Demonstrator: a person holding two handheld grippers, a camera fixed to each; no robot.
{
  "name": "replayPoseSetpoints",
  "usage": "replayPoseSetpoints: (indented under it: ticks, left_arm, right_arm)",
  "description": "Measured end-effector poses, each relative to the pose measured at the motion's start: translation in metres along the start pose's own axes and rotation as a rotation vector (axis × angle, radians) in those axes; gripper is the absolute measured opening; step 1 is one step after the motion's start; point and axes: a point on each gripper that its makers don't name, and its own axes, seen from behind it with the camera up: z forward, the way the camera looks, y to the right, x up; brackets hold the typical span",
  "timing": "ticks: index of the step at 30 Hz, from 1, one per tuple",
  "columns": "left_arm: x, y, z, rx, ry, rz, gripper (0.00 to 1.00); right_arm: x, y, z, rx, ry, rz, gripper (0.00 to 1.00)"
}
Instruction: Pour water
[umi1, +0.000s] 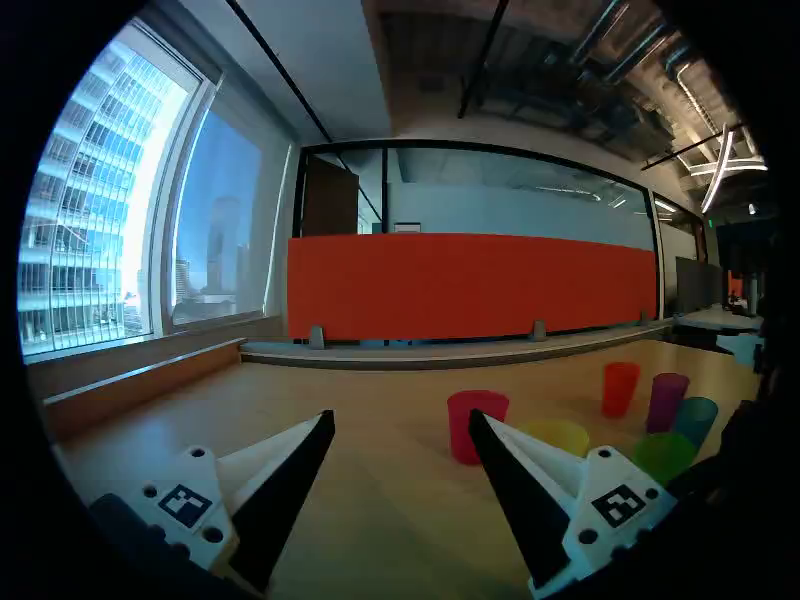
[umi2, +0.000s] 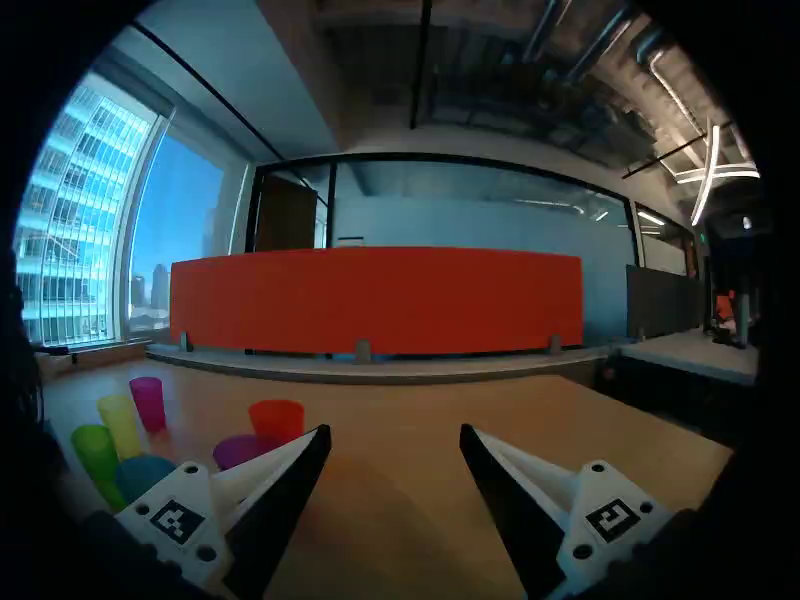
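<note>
Left gripper view first: what is the tool doing?

– The left tool (umi1: 400, 415) has its two black-tipped white fingers spread wide, with bare surface showing between them. It hangs low over a pale wooden tabletop (umi1: 380, 390).

And the cups for pouring?

– Six translucent cups stand upright, right of centre. A pink plastic cup (umi1: 478, 420) is nearest, just past the tip of the right-hand finger. That finger overlaps the cup's lower edge, and I cannot tell whether they touch. A yellow plastic cup (umi1: 558, 435) sits just beside it, partly hidden by the same finger. Further right come a green plastic cup (umi1: 664, 455), a teal plastic cup (umi1: 695, 418) and a purple plastic cup (umi1: 667, 400). An orange-red plastic cup (umi1: 620, 388) stands farthest back. From this low angle I cannot tell what the cups hold.

What lies behind them?

– A long orange partition panel (umi1: 470, 285) runs along the far edge of the tabletop, with a glass wall (umi1: 500, 195) above it. Tall windows (umi1: 100, 230) on the left show high-rise buildings.

Now the right gripper view?

– The right tool (umi2: 395, 430) is spread wide too, gripping nothing, above the same tabletop. The six cups cluster at lower left. The purple one is partly hidden behind the left-hand finger, and the orange-red one stands just beside it. The teal, green, yellow and pink ones are farther left. The orange panel crosses the background.
</note>
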Motion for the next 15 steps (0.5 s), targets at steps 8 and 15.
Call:
replayPoseSetpoints:
  ticks: [8,15]
  left_arm:
    - [0.0003,0.0007,-0.0006,0.0,0.0,-0.001,1.0]
    - [0.0004,0.0004,-0.0015,0.0,0.0,-0.002,1.0]
  right_arm:
    - [-0.0006,0.0008,-0.0001,0.0,0.0,-0.001,1.0]
    - [-0.0002,0.0007,-0.0001,0.0,0.0,-0.001,1.0]
